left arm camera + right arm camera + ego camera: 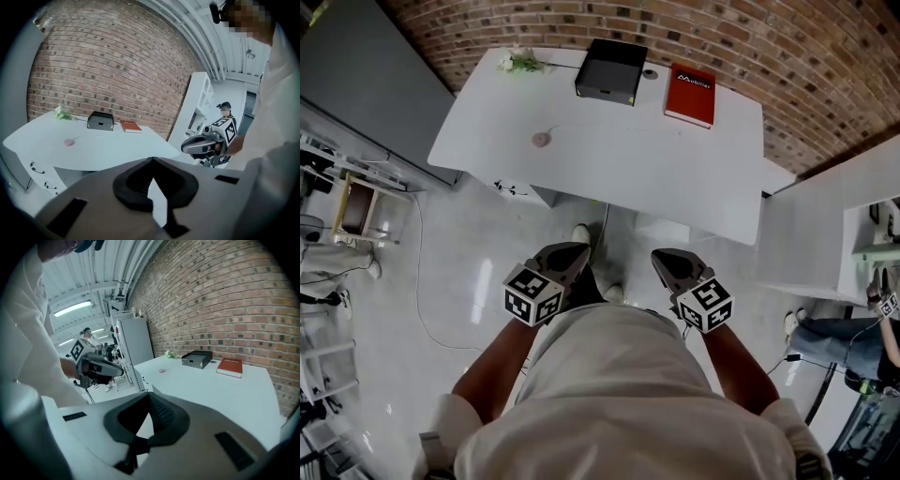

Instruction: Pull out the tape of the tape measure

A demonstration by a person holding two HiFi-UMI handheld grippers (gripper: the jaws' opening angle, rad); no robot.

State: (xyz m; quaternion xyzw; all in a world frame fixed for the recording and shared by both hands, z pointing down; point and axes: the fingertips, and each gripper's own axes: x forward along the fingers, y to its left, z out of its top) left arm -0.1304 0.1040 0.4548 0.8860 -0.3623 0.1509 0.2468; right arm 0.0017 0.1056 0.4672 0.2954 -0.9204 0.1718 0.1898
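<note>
A small pink round tape measure (541, 140) lies on the white table (675, 178), left of middle; it also shows in the left gripper view as a pink disc (69, 142) and in the right gripper view (162, 371). Both grippers are held close to the person's body, over the floor and short of the table's near edge. The left gripper (572, 251) is shut with nothing in it, its jaws (151, 159) meeting at the tip. The right gripper (661, 255) is likewise shut and empty (149, 393). Each one appears in the other's view.
At the table's far edge stand a black box (610, 71), a red book (690, 95) and a sprig of flowers (517, 63). A brick wall runs behind. A second white table (811, 244) stands to the right, with another person (844, 342) beyond it. A grey cabinet (366, 75) is at left.
</note>
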